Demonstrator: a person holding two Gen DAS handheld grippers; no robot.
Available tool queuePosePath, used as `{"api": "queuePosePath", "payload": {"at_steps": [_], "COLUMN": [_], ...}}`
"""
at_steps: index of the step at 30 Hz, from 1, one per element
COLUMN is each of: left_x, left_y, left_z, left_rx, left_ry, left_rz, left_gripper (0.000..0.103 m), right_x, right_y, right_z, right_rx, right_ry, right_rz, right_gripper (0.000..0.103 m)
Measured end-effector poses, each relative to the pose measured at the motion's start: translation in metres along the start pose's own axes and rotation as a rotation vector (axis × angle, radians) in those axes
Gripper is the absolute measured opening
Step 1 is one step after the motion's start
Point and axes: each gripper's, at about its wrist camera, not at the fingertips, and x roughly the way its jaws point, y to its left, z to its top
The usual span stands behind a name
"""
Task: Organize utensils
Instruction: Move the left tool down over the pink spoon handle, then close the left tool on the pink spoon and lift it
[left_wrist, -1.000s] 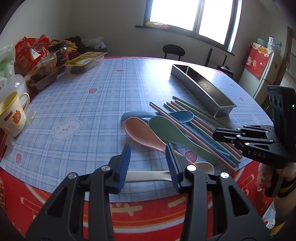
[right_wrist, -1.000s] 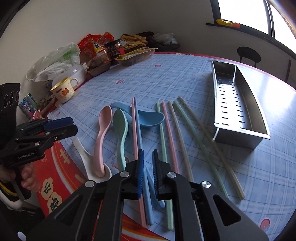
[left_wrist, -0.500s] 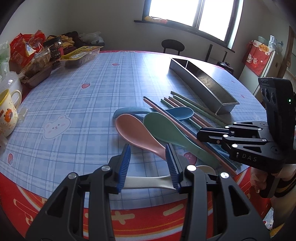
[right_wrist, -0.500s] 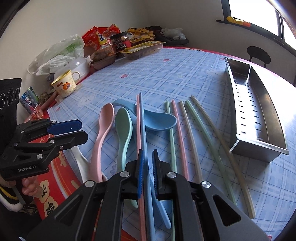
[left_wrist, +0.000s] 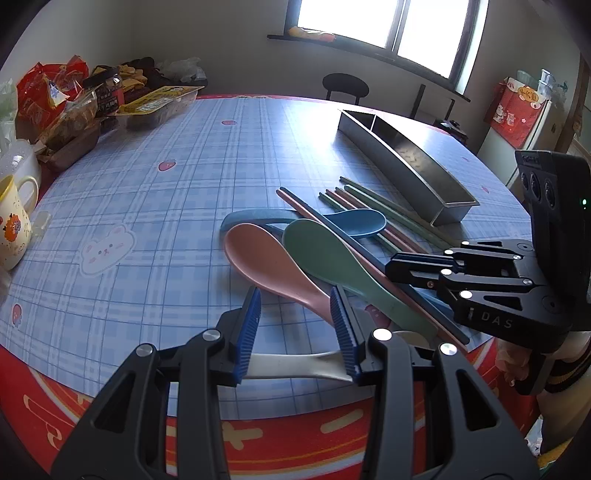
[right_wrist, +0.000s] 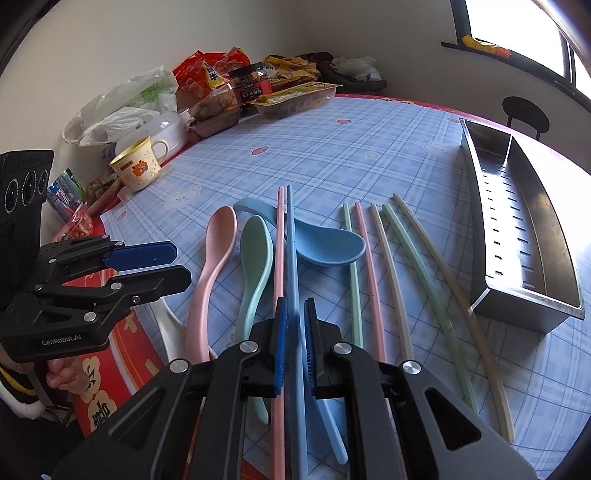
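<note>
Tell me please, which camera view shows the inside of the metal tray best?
The right wrist view: it looks down into the metal tray, showing its slotted floor and the divider near the far end. The left wrist view shows the tray from the side, mostly its outer wall.

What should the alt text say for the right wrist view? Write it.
Right gripper closes on a blue chopstick among spoons and chopsticks; a steel tray lies to the right, the left gripper at left.

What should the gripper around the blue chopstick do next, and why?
Probably close fully and lift. The right gripper has its jaws narrowly set around the blue chopstick, which lies across the blue spoon, and the steel tray sits empty to the right.
</note>
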Motion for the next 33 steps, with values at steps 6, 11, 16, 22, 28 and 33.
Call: {"api": "queuePosePath", "payload": {"at_steps": [6, 11, 16, 22, 28, 33], "left_x": [0.002, 0.006, 0.012, 0.013, 0.018, 0.028], "left_y": [-0.001, 0.0, 0.0, -0.001, -0.007, -0.013], "left_z": [-0.001, -0.002, -0.001, 0.002, 0.007, 0.006], "left_rx": [-0.004, -0.013, -0.024, -0.027, -0.026, -0.033], "left_ry": [0.005, 0.022, 0.04, 0.053, 0.08, 0.121], "left_rz": [-0.01, -0.021, -0.032, -0.033, -0.068, -0.091], "left_gripper": [0.042, 0.042, 0.041, 0.039, 0.033, 0.033], "right_x": [0.008, 0.0, -0.001, -0.001, -0.002, -0.004], "right_y": [0.004, -0.005, -0.006, -0.008, -0.009, -0.01], "right_z": [0.0, -0.006, -0.005, -0.004, -0.005, -0.005], "right_rx": [-0.014, 0.032, 0.041, 0.051, 0.055, 0.058], "right_ry": [0.036, -0.003, -0.011, -0.013, -0.017, -0.023], "right_rz": [-0.011, 0.013, 0.019, 0.03, 0.038, 0.042], "right_gripper": [0.01, 0.007, 0.007, 0.007, 0.007, 0.007]}}
